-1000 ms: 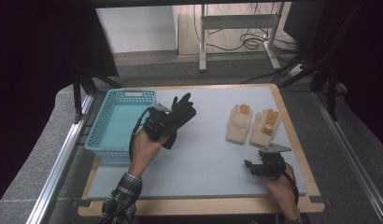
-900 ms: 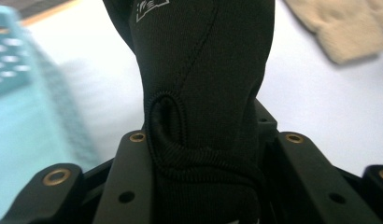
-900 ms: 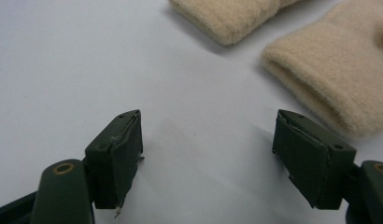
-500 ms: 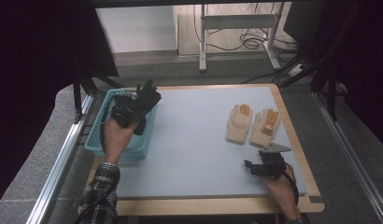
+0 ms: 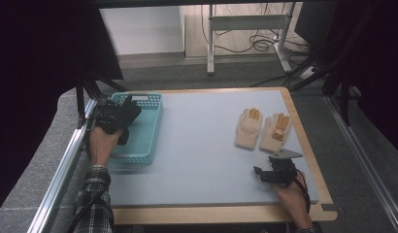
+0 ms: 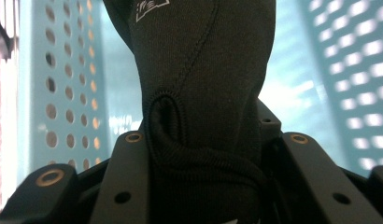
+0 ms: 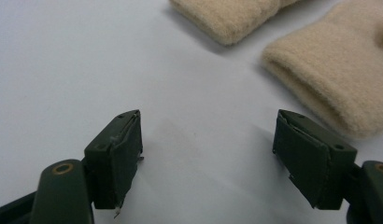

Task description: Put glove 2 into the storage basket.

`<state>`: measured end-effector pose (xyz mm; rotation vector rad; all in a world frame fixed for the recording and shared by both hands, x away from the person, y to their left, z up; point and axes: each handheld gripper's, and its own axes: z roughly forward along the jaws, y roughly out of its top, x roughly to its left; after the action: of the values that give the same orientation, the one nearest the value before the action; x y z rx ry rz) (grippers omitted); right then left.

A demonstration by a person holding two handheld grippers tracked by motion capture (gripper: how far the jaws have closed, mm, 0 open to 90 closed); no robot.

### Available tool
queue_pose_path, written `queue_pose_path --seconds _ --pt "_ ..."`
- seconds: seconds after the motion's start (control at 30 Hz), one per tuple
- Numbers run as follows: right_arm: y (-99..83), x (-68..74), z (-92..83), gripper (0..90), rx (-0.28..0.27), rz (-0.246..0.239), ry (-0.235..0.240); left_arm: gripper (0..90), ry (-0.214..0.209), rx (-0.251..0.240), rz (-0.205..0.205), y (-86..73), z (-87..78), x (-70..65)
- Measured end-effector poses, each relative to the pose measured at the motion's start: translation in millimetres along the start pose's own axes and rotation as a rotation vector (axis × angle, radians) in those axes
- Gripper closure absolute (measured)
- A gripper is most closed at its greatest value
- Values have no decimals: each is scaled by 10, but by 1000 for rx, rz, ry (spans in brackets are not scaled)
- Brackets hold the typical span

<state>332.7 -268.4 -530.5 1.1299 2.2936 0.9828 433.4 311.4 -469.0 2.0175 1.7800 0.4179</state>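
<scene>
Nearest the person, at the lower right of the high view, the right gripper (image 5: 267, 174) sits low over the pale grey table mat (image 5: 202, 145), held in the right hand (image 5: 291, 199). In its own view the right gripper's two black jaws are spread wide with nothing but bare mat between them. Just ahead of them lie the knitted cuffs of two cream woollen gloves with orange-tipped fingers (image 7: 320, 70), close to the jaws but not touching them.

Over on the left, the left hand (image 5: 101, 145), plaid sleeve behind it, carries the left gripper (image 5: 120, 119) above the near-left part of the shallow turquoise plastic basket with perforated walls (image 5: 148, 124). That gripper is pinching a black fabric glove with stitched seams (image 6: 199, 93): in the left gripper view the glove bunches thickly between the jaws and rises up in front of the camera, the basket's holed walls (image 6: 68, 93) and floor behind it. The glove hangs inside the basket's outline, held off its floor as far as I can tell.

Farther out, the two cream gloves (image 5: 262, 128) lie side by side, flat, on the right part of the mat, fingers pointing away, well apart from the basket.
</scene>
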Motion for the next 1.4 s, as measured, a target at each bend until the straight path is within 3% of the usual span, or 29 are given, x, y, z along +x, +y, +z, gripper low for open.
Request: queue_pose_path --seconds 0.2,0.27,0.37,0.43,0.5,0.63,0.77,0.87,0.97,1.23,1.33,1.4 --pt "0 0 0 236 0 0 0 606 24 82 -29 38 224 78" --pt "0 0 0 236 0 0 0 601 48 115 -31 56 292 88" --pt "0 -1 1 237 -1 -1 1 586 119 168 0 75 393 83" --pt "0 -1 0 236 0 0 0 565 141 177 4 78 423 98" --pt "0 -1 0 236 0 0 1 510 136 169 1 74 429 122" --pt "0 -1 0 236 -1 0 0 273 118 146 31 55 388 145" --pt "0 0 1 236 0 -1 0 181 36 122 36 28 287 200" --pt "0 0 1 236 0 -1 0 115 27 111 52 12 216 192" --pt "0 0 0 236 0 -1 0 80 9 99 67 -1 152 179" --pt "0 0 0 236 0 -1 0 38 -65 75 52 -46 92 172" --pt "0 0 0 237 0 -1 0 45 -48 87 74 -52 106 137" --pt "0 0 0 236 0 -1 0 76 -20 73 63 -44 101 126"
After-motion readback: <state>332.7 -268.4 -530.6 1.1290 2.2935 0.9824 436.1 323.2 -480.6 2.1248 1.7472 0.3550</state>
